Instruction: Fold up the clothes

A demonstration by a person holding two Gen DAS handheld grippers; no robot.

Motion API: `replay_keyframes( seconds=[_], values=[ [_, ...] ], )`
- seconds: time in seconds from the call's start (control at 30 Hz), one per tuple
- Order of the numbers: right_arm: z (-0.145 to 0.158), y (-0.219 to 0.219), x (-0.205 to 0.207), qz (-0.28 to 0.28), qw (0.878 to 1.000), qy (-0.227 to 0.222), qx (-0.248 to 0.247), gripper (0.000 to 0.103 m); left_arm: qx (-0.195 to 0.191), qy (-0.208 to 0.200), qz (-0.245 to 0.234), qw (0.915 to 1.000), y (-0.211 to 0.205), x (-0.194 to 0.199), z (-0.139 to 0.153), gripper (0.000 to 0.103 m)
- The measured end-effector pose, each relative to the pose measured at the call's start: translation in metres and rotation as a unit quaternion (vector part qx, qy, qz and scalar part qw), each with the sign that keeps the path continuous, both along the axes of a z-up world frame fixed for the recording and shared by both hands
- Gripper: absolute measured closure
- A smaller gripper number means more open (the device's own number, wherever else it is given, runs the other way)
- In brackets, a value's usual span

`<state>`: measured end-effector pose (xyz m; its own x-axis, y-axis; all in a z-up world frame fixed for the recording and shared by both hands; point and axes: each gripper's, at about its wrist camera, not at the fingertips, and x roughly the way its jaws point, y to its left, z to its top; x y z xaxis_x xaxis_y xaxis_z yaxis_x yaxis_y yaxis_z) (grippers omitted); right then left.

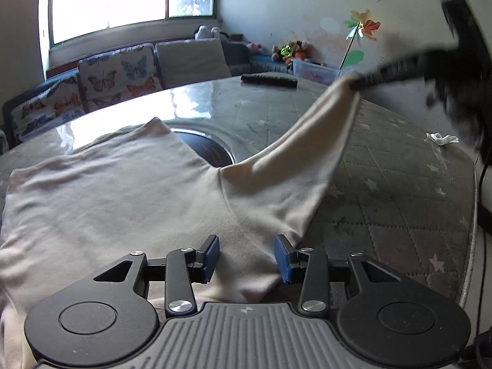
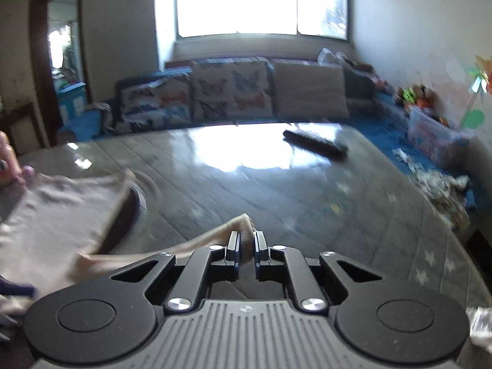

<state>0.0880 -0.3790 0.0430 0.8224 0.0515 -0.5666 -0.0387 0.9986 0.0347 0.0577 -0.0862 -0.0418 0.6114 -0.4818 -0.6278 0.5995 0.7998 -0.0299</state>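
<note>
Across the left wrist view, a glossy quilted table (image 1: 384, 184) with star prints fills mid-frame below a bright window and a butterfly-cushioned sofa (image 1: 117, 77) at upper left; a cream, soft-knit shirt (image 1: 107, 203) lies flat at centre-left, its sleeve (image 1: 307, 141) lifted toward the blurred right gripper (image 1: 356, 84) at upper right, while the left gripper (image 1: 247, 256) sits spread over the fabric at bottom centre. Low in the right wrist view, the right gripper (image 2: 246, 246) pinches a fold of sleeve (image 2: 244, 226), the shirt (image 2: 61, 212) at left, a dark remote (image 2: 315, 146) on the shiny tabletop (image 2: 276, 184) at upper right.
</note>
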Motion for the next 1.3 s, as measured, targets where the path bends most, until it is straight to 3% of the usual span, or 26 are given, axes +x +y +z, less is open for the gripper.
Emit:
replay_keyframes(
  seconds=[0.2,0.33,0.47,0.73,0.87,1.0,1.17,1.3],
  values=[
    [0.055,0.049,-0.001,0.079,0.996,-0.041,0.007,0.095,-0.029,-0.018,0.017,0.9993,0.026,-0.010,0.018,0.060],
    [0.081,0.101,0.000,0.151,0.987,-0.063,0.001,0.095,-0.039,-0.032,0.052,0.9974,0.060,-0.017,0.027,0.059],
    [0.081,0.159,0.006,0.218,0.974,-0.064,-0.005,0.095,-0.044,-0.033,0.102,0.9933,0.099,-0.026,0.028,0.059],
    [0.046,0.248,0.011,0.309,0.951,-0.020,-0.001,0.092,-0.052,-0.015,0.169,0.9842,0.146,-0.041,0.017,0.059],
    [0.040,0.254,0.007,0.323,0.946,-0.012,0.008,0.087,-0.054,-0.015,0.178,0.9825,0.153,-0.042,0.017,0.059],
    [0.035,0.241,0.006,0.315,0.949,-0.003,-0.020,0.087,-0.057,-0.026,0.183,0.9812,0.154,-0.042,0.027,0.059],
    [0.005,0.211,0.014,0.293,0.953,0.052,-0.052,0.087,-0.064,-0.038,0.185,0.9800,0.148,-0.032,0.037,0.059],
    [-0.026,0.195,0.013,0.288,0.951,0.092,-0.055,0.087,-0.051,-0.016,0.198,0.9787,0.141,-0.011,0.029,0.060]
  ],
)
